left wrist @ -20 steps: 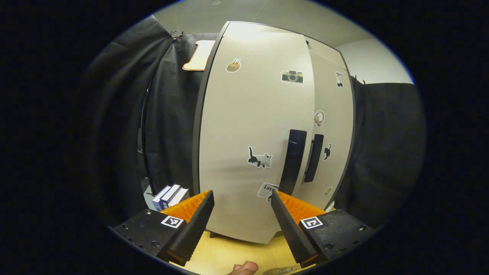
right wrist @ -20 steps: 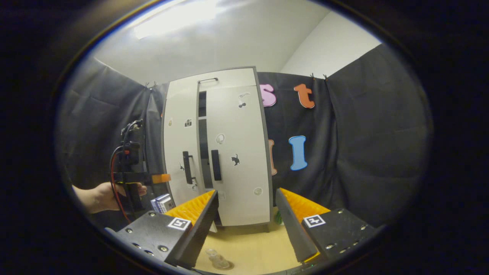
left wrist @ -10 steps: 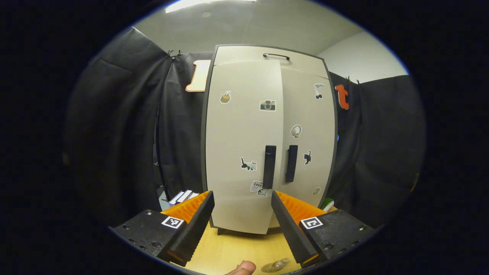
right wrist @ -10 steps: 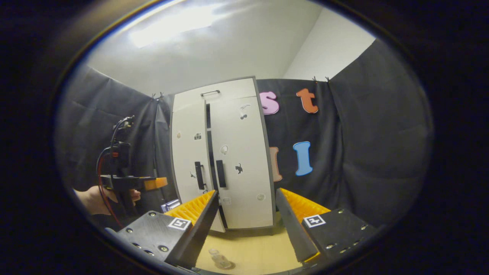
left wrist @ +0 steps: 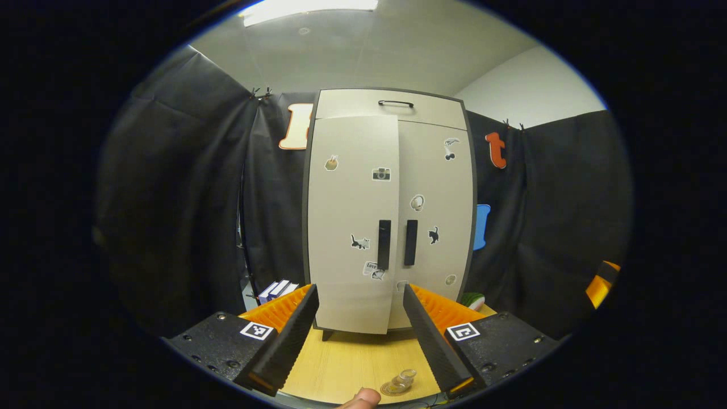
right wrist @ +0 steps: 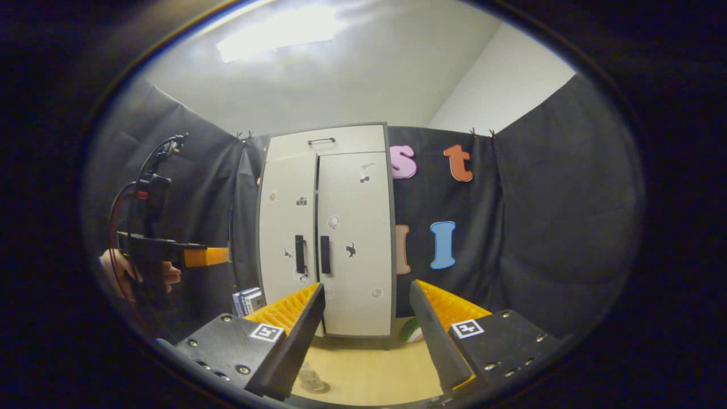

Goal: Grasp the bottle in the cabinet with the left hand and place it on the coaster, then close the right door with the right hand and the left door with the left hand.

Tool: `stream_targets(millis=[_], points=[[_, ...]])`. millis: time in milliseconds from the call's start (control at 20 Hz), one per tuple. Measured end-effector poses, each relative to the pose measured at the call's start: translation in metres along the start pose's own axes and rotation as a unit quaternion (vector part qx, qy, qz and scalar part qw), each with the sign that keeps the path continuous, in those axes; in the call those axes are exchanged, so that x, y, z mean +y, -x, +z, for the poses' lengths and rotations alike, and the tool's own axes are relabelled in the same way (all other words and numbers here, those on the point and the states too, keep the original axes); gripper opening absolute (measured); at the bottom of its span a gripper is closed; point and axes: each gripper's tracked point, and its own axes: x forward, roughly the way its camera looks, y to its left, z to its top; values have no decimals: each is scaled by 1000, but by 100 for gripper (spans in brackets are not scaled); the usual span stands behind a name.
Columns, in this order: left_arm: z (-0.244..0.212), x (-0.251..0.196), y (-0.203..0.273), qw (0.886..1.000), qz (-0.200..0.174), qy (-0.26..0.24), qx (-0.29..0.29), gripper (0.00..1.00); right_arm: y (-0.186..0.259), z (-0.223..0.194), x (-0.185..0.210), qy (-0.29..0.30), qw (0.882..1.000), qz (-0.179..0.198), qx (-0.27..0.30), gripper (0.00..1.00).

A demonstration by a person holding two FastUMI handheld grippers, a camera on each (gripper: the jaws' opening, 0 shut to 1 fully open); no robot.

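The cabinet has smooth, matt pale doors with matt black handles. The counter is light wood-grain, smooth. The bottle looks like clear glossy plastic. Both tongs' fingers are ribbed.

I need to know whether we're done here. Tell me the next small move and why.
Probably a light push with the open left tongs on the left door, near its handle. Its lower edge seems to hang slightly forward of the right door, so it may not be fully shut. The bottle already stands on the coaster, and the right tongs are open, off the cabinet.
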Motion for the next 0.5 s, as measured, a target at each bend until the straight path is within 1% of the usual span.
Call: stream_targets(millis=[100, 200, 250, 300, 350, 400, 450, 500], points=[[-2, -2, -2, 1000, -9, -1, 4, 95, 1, 3, 3, -10, 1000, 0, -1, 87], [-2, -4, -5, 1000, -25, 12, 7, 95, -1, 5, 1, -11, 1000, -6, -2, 87], [-7, 0, -5, 999, -25, 17, 16, 95, -2, 4, 0, -13, 1000, -10, 2, 92], [-9, 0, -6, 999, -29, 20, 23, 91, -4, 2, 1, -16, 1000, -10, 4, 87], [-8, 3, -6, 999, -27, 21, 21, 95, -7, 2, 0, -15, 1000, -11, 5, 87], [-8, 7, -7, 999, -25, 21, 17, 95, -9, 1, -1, -11, 1000, -13, 6, 92], [-9, 9, -10, 999, -26, 19, 14, 95, -10, -1, -2, -5, 1000, -13, 5, 92], [-14, 11, -12, 999, -21, 18, 21, 91, -12, -5, -4, -1, 1000, -16, 11, 92]])
